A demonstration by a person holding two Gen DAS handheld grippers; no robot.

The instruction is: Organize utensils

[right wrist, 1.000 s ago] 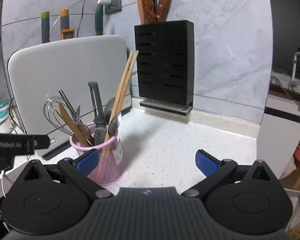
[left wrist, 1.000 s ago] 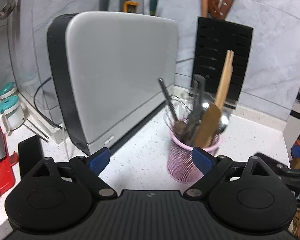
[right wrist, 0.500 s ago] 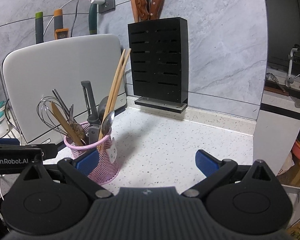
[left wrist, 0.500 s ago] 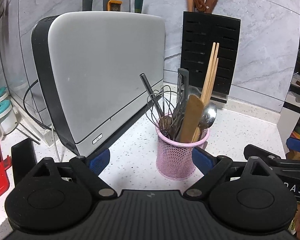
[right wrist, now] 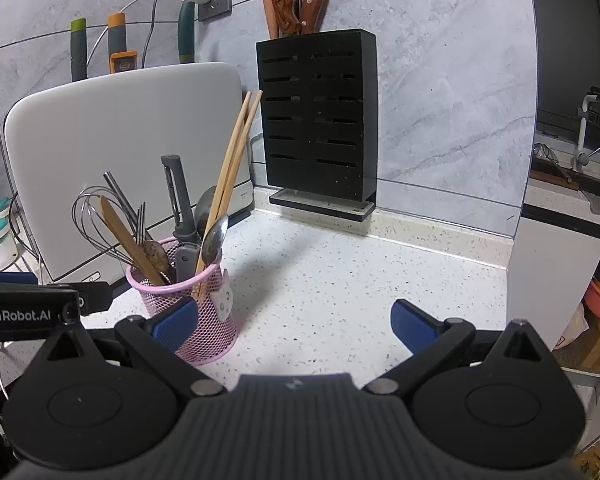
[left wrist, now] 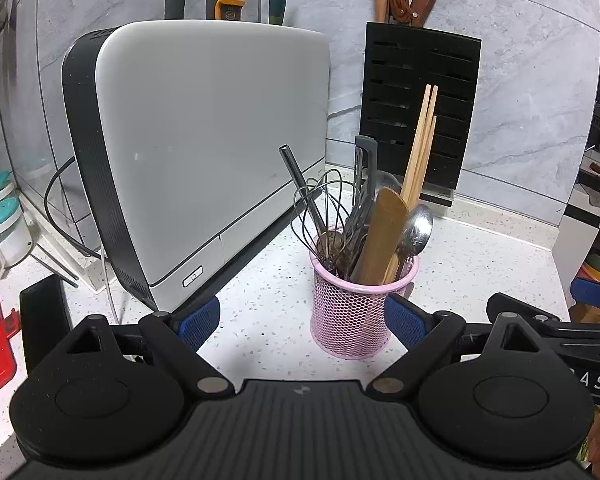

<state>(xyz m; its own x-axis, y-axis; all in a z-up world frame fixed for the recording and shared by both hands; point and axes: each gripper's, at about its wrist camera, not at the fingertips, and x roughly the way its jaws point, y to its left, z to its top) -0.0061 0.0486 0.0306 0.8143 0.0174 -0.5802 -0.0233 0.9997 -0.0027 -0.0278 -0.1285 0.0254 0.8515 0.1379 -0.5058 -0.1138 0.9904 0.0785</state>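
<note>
Bright even indoor light, soft shadow right of the pink basket [right wrist: 188,312], sharp focus, fisheye-bent dark corners

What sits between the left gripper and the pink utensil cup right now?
Nothing visible does. The left gripper is open, with only bare countertop ahead of it, and the pink mesh cup stands just beyond its right finger.

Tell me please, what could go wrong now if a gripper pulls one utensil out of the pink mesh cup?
1. The whisk wires are tangled with the fork and the other handles, so pulling it may drag neighbours out.
2. The pink mesh cup looks light and top-heavy with the long chopsticks; it might tip.
3. Both the left gripper and the right gripper are open near the cup and could collide.
</note>
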